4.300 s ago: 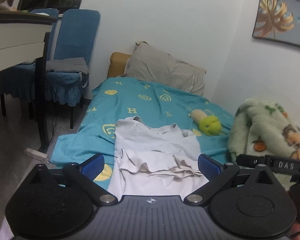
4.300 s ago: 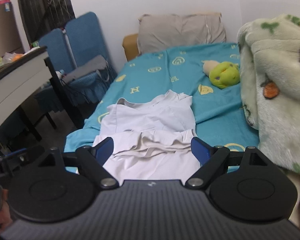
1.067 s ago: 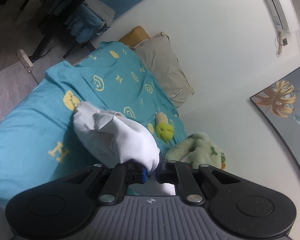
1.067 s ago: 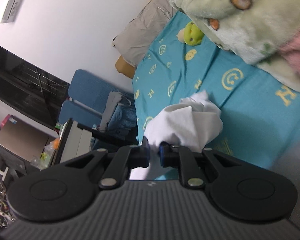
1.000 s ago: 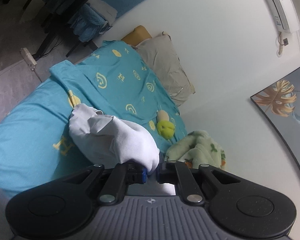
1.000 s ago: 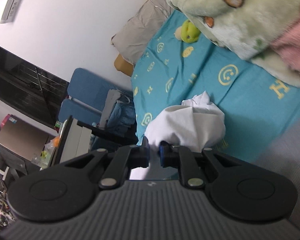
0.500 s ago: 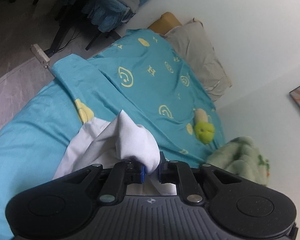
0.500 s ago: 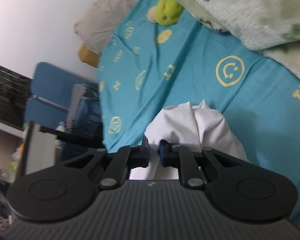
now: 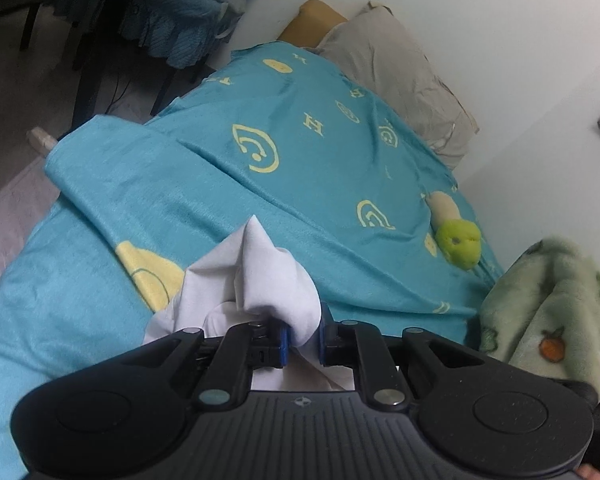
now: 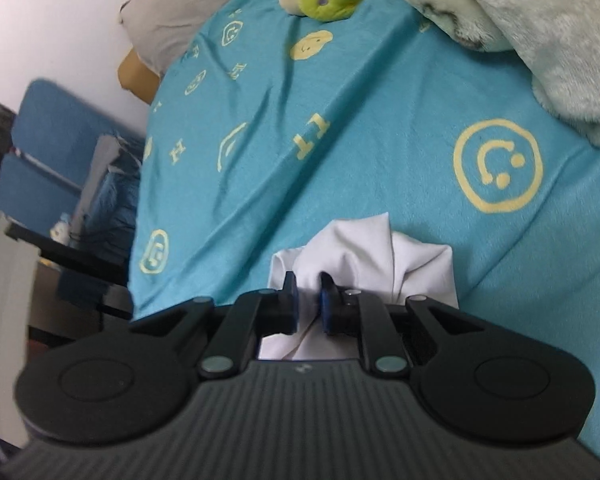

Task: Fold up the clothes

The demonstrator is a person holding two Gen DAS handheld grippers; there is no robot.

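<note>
A white shirt (image 9: 256,280) is bunched in front of my left gripper (image 9: 302,338), whose blue-padded fingers are shut on a fold of it. The same white shirt (image 10: 364,258) shows in the right wrist view, pinched between the fingers of my right gripper (image 10: 308,300), which is shut on it. Both bunches sit low over the teal bedspread (image 9: 284,184), printed with yellow smiley faces and letters. The rest of the shirt is hidden under the grippers' bodies.
A green plush toy (image 9: 458,242) lies further up the bed. A fleece blanket (image 9: 552,312) is heaped along the right side by the wall. A grey pillow (image 9: 396,72) sits at the head. Blue chairs (image 10: 52,160) and a dark desk stand off the bed's left edge.
Both grippers have come down toward the bed with the shirt still pinched. The cloth has gone from a hanging bundle to a bunch close to the bedspread.
</note>
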